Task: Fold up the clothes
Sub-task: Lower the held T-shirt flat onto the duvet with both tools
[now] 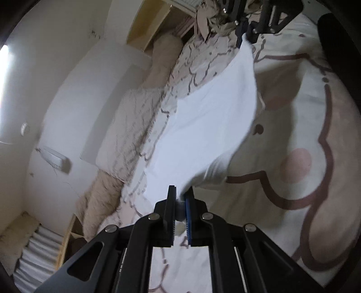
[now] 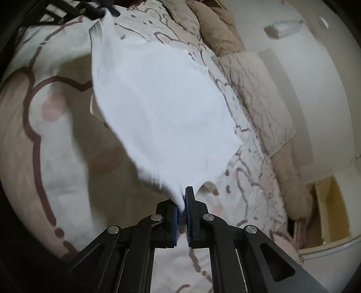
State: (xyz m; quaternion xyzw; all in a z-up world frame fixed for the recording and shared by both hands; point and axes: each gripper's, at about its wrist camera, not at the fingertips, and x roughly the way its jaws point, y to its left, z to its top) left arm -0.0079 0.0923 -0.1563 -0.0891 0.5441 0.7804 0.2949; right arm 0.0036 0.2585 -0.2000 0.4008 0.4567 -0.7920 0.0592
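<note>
- Pinched between the left gripper's black jaws, at six o'clock in the left wrist view, was a bunched corner of a white garment; the jaws stood nearly together, clamped on the cloth, with a blue pad showing on the right-hand one.
- From that corner the garment stretched up toward one o'clock, where the right gripper held its far corner at the top of the frame.
- In the right wrist view the right gripper was likewise clamped on a gathered corner at six o'clock, its blue-lined jaws pressed together on the fabric.
- From there the white garment ran up toward eleven o'clock, a stitched hem along its left edge, to the left gripper, only partly in frame.
- So the cloth hung spread between the two grippers, above a bedcover printed with brown-outlined cartoon shapes and pink spots.
- No brand, label or writing could be read on the garment or the bedding; both views were blurred.
- Beyond the bedcover, a fuzzy beige blanket lay along the wall side of the bed.
- On the white wall sat a pale boxy fixture, near one o'clock in the right wrist view.
- Wooden shelving showed at four o'clock.
</note>
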